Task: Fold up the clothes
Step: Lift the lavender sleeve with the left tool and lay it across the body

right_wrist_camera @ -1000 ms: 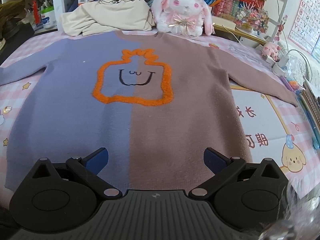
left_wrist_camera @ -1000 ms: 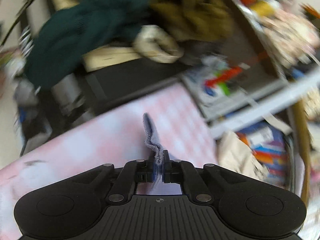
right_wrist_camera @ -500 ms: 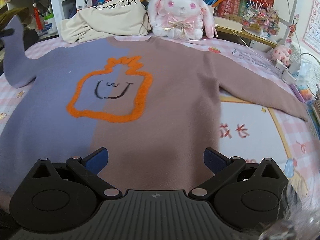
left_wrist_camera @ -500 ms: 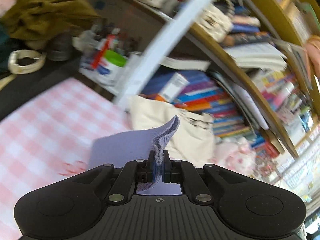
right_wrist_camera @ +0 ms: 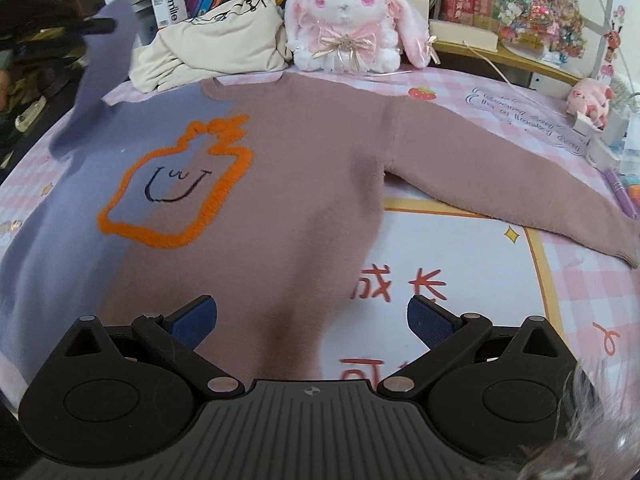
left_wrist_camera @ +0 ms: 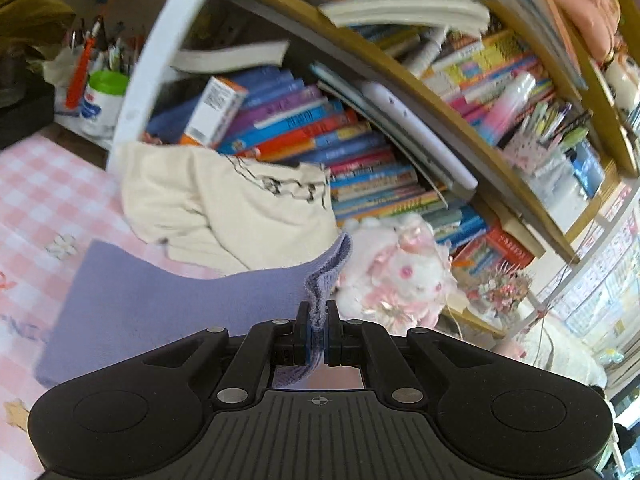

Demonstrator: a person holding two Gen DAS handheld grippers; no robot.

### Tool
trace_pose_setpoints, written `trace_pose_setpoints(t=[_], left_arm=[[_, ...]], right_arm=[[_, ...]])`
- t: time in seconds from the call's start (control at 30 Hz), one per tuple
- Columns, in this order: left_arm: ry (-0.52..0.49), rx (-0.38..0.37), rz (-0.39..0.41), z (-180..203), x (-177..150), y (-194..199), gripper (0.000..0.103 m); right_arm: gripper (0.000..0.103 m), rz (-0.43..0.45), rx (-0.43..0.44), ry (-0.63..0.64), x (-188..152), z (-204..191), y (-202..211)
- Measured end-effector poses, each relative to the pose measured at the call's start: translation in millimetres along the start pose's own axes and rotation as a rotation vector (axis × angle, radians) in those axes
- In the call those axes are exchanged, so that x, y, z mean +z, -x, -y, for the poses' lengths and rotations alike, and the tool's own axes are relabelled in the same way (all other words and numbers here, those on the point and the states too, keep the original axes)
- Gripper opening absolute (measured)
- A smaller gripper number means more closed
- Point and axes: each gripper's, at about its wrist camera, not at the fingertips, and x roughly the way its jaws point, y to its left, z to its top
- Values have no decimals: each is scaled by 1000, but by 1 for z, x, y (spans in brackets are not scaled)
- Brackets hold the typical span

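Note:
A sweater, purple on its left half and brown on its right, with an orange outlined face, lies flat on the pink checked table. My left gripper is shut on the cuff of the purple sleeve and holds it lifted above the table; the raised sleeve also shows in the right wrist view. My right gripper is open and empty, just above the sweater's lower hem. The brown sleeve lies stretched out to the right.
A cream garment and a pink plush rabbit sit at the table's far edge, below bookshelves. A small pink toy and pens lie at the right edge. A printed mat lies under the sweater's right side.
My left gripper has lifted the purple sleeve off the table and carried it up and toward the sweater's body. My right gripper has shifted right along the hem.

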Motion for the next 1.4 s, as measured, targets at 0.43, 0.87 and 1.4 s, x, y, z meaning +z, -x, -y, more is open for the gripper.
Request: trace_pose_setpoints(t=[0.43, 0.87, 1.4], left_arm=[[22, -2, -54, 39, -37, -45, 4], [-13, -13, -123, 64, -61, -70, 4], [-266, 186, -130, 74, -89, -22, 69]], right_arm=[[103, -13, 68, 15, -2, 35, -5], [103, -21, 72, 8, -5, 44, -5], [103, -39, 95, 0, -10, 42, -6]])
